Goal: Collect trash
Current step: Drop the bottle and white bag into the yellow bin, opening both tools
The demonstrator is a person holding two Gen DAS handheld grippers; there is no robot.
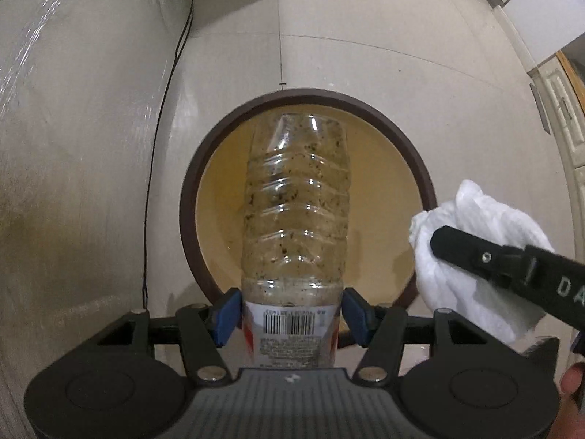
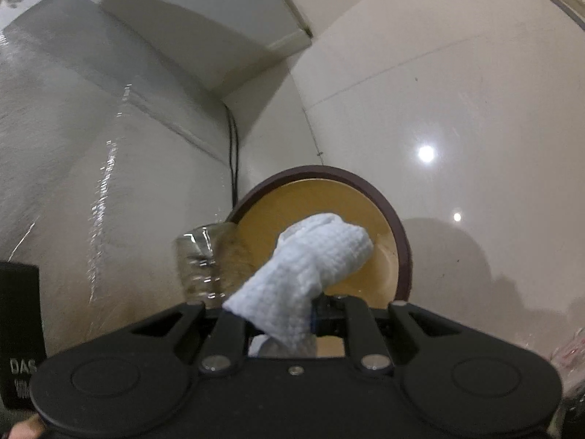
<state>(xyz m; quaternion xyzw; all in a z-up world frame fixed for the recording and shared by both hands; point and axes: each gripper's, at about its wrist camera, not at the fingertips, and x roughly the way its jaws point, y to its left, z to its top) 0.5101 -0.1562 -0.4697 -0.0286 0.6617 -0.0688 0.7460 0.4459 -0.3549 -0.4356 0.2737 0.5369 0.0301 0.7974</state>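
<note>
My left gripper (image 1: 291, 316) is shut on a dirty clear plastic bottle (image 1: 296, 212), gripped at its labelled part, and holds it above the open round bin (image 1: 190, 197) with a brown rim and tan inside. My right gripper (image 2: 283, 314) is shut on a crumpled white paper towel (image 2: 310, 274) and holds it over the bin (image 2: 400, 241). The towel (image 1: 475, 252) and the right gripper's finger (image 1: 460, 245) also show at the right of the left wrist view. The bottle (image 2: 204, 263) shows left of the towel in the right wrist view.
The bin stands on a glossy cream tiled floor (image 1: 365, 58). A white wrapped appliance (image 2: 91, 183) stands to the left, with a black cable (image 1: 161, 117) running down beside it. Cream cabinet fronts (image 1: 563, 109) are at the far right.
</note>
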